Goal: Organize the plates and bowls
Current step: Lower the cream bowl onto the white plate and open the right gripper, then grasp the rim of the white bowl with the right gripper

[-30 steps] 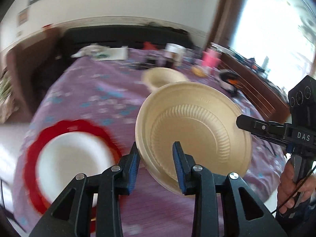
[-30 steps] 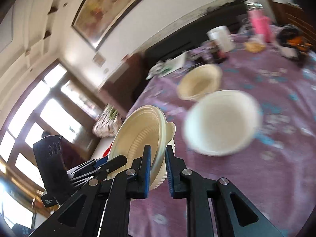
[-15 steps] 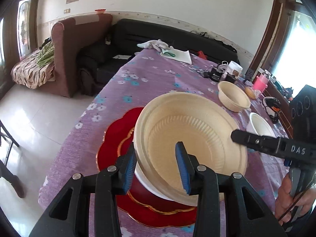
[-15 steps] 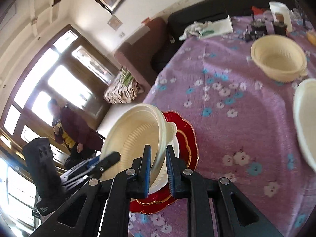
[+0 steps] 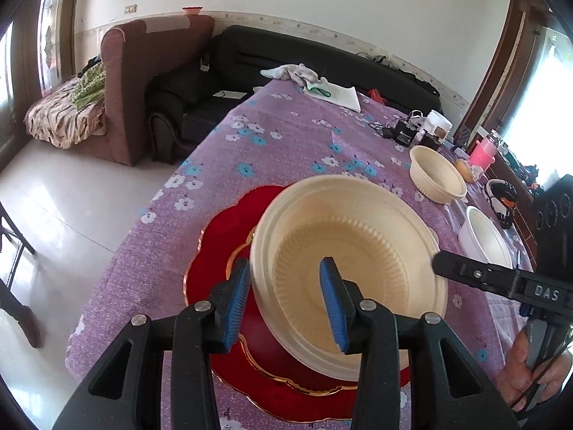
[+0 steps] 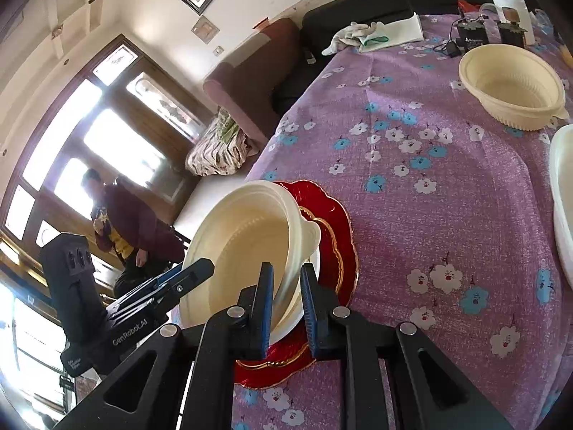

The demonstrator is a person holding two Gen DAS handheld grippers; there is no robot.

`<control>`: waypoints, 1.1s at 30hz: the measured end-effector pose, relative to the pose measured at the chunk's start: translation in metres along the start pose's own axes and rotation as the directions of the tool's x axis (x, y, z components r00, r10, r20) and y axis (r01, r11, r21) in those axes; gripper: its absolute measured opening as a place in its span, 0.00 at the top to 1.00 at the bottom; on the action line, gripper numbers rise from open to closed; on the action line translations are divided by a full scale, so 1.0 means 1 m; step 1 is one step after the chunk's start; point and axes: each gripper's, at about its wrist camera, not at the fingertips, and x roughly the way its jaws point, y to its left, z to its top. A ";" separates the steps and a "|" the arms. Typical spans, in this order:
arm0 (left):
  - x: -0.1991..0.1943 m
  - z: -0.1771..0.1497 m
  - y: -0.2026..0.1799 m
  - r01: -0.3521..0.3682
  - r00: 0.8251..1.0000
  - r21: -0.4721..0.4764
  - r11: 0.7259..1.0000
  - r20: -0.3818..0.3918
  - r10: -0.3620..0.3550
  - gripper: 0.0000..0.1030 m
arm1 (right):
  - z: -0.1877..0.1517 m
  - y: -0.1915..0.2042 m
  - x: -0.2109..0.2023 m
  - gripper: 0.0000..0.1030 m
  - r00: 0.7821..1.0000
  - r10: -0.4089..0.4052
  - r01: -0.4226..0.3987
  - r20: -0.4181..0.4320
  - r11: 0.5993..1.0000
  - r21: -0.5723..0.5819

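A cream ribbed bowl (image 5: 358, 251) leans tilted over a red scalloped plate (image 5: 222, 236) at the near end of the purple flowered table. A white dish (image 6: 290, 331) shows under it on the red plate (image 6: 333, 229). My right gripper (image 6: 286, 304) is shut on the right rim of the bowl (image 6: 243, 247); in the left wrist view it (image 5: 435, 259) reaches in from the right. My left gripper (image 5: 286, 301) straddles the near rim. One pad is just outside the rim and the other is inside, clear of the wall, so it is open. The right wrist view shows it (image 6: 204, 267) at the bowl's left side.
A second cream bowl (image 5: 437, 179) and a white bowl (image 5: 487, 240) stand farther right on the table. Beyond them are a pink bottle (image 5: 483, 150), a jar and chargers (image 5: 422, 130), and a white cloth (image 5: 297, 73). The table edge drops off left. A person (image 6: 121, 222) stands by the window.
Both grippers carried the cream bowl leftward and down until it came over the red plate. Over the last half second they barely moved. The left jaws have spread slightly.
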 end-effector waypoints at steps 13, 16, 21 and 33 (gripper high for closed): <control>-0.029 0.014 -0.035 -0.008 0.998 0.052 0.999 0.063 0.005 0.56 | -0.001 -0.042 -0.085 0.82 0.987 -0.004 -0.002 0.161 0.999 0.041; -0.032 0.017 -0.058 0.007 0.997 0.097 0.995 0.070 -0.014 0.55 | 0.003 -0.062 -0.114 0.82 0.975 -0.032 0.017 0.218 0.998 0.067; -0.027 0.014 -0.110 0.062 0.996 0.192 0.979 0.044 -0.072 0.51 | 0.009 -0.102 -0.164 0.82 0.942 -0.110 0.072 0.318 0.989 0.127; 0.050 0.007 -0.228 0.246 0.964 0.259 0.934 -0.162 -0.209 0.50 | -0.008 -0.238 -0.227 0.74 0.864 -0.333 0.175 0.378 0.902 0.394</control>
